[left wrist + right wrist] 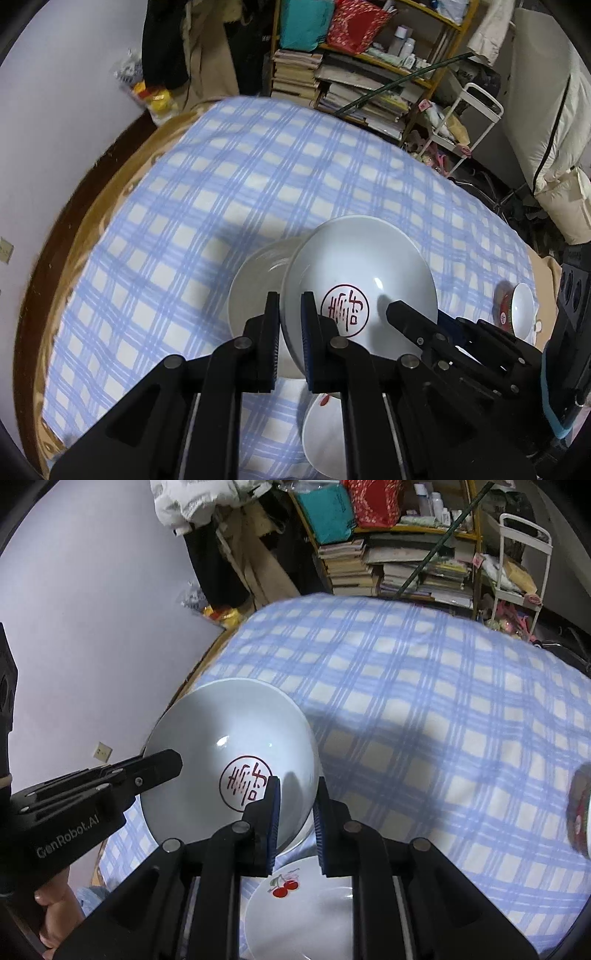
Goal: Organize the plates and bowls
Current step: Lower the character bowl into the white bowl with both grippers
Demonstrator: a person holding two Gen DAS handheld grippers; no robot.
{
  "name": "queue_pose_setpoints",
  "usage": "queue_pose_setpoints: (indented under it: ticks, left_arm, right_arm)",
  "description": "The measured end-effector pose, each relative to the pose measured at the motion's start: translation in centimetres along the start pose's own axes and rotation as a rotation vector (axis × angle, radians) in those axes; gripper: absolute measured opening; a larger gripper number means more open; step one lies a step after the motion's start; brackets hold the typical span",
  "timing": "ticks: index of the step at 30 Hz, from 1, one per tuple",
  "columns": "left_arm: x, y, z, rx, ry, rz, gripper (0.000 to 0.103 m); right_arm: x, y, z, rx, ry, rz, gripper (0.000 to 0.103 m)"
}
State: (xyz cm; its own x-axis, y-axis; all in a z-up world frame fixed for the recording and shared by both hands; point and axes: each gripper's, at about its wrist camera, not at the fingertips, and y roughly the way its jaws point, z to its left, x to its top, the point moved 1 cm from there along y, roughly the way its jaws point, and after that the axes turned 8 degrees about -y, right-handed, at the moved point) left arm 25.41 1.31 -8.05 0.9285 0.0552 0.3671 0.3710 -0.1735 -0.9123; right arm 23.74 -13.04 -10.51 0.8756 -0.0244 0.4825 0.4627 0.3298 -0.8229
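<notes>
Both grippers are holding one white bowl (354, 284), the one with the red seal mark inside, lifted and tilted above the checked bench (221, 192). The left gripper (290, 332) is clenching its fingers (271, 332) on the bowl's rim, one inside and one outside. The right gripper (297, 812) is gripping the opposite rim the same way, its fingers (273, 812) straddling the wall.

Taking the bowl as the landmark: a second white dish (255, 284) is lying directly behind and beneath it on the bench. A cherry plate (295, 915) is sitting below it, nearer the person. A small red-banded bowl (517, 306) is standing well off to the right, near the bench edge.

Handling, as a judgement: the bowl is looking like glazed ceramic, so stiff, moderately heavy, slippery at the pads and liable to chip or shatter if dropped. The rim is the only practical hold for narrow fingers; opposed grips on both sides are resisting tilt. Lowering it into the dish below is calling for a gentle, level descent to avoid rim-to-rim knocks.
</notes>
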Motion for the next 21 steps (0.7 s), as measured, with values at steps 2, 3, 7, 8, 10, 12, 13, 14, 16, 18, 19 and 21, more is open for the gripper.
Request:
queue_pose_setpoints:
  ticks: [2, 3, 7, 8, 10, 12, 13, 14, 16, 18, 19, 21]
  left_arm:
    - [-0.3, 0.7, 0.7, 0.003, -0.007, 0.008, 0.009]
    - [-0.4, 1.1, 0.9, 0.001, -0.01, 0.011, 0.009]
    - [-0.8, 2.3, 1.9, -0.006, -0.037, 0.026, 0.009]
    - [-0.9, 2.7, 2.2, -0.004, -0.047, 0.03, 0.009]
    - [-1.2, 3.2, 2.5, -0.004, -0.059, 0.029, 0.009]
    - [-1.5, 3.6, 2.7, -0.006, -0.072, 0.026, 0.009]
    - [-1.7, 3.9, 2.7, -0.005, -0.07, 0.026, 0.01]
    - [-1.9, 4.3, 2.7, -0.004, -0.069, 0.027, 0.01]
    - [-2.1, 4.8, 2.9, 0.005, -0.08, 0.036, 0.01]
    - [-2.2, 5.1, 2.9, 0.024, -0.068, 0.037, 0.01]
    - [-2.3, 5.0, 2.9, 0.032, -0.058, 0.032, 0.01]
    - [-2.2, 5.0, 3.1, 0.044, -0.058, 0.025, 0.01]
  right_arm:
    - [-0.3, 0.9, 0.2, 0.003, 0.001, 0.015, 0.019]
    - [-0.5, 1.2, 0.3, 0.003, 0.001, 0.019, 0.019]
    - [-0.9, 2.3, 0.6, -0.008, -0.015, 0.032, 0.019]
    - [-0.9, 2.7, 0.6, -0.006, -0.018, 0.038, 0.019]
    - [-1.0, 3.3, 0.6, -0.004, -0.018, 0.045, 0.019]
    - [-1.1, 3.8, 0.5, -0.006, -0.015, 0.044, 0.019]
    - [-1.2, 4.2, 0.4, -0.006, -0.011, 0.046, 0.019]
    - [-1.3, 4.4, 0.2, -0.008, -0.006, 0.05, 0.019]
    - [-1.5, 5.2, -0.1, 0.0, 0.003, 0.061, 0.019]
    - [-1.8, 5.6, -0.1, 0.008, 0.006, 0.067, 0.019]
    - [-1.9, 5.9, -0.1, 0.01, 0.009, 0.068, 0.019]
    - [-2.1, 6.2, 0.1, 0.014, 0.007, 0.07, 0.019]
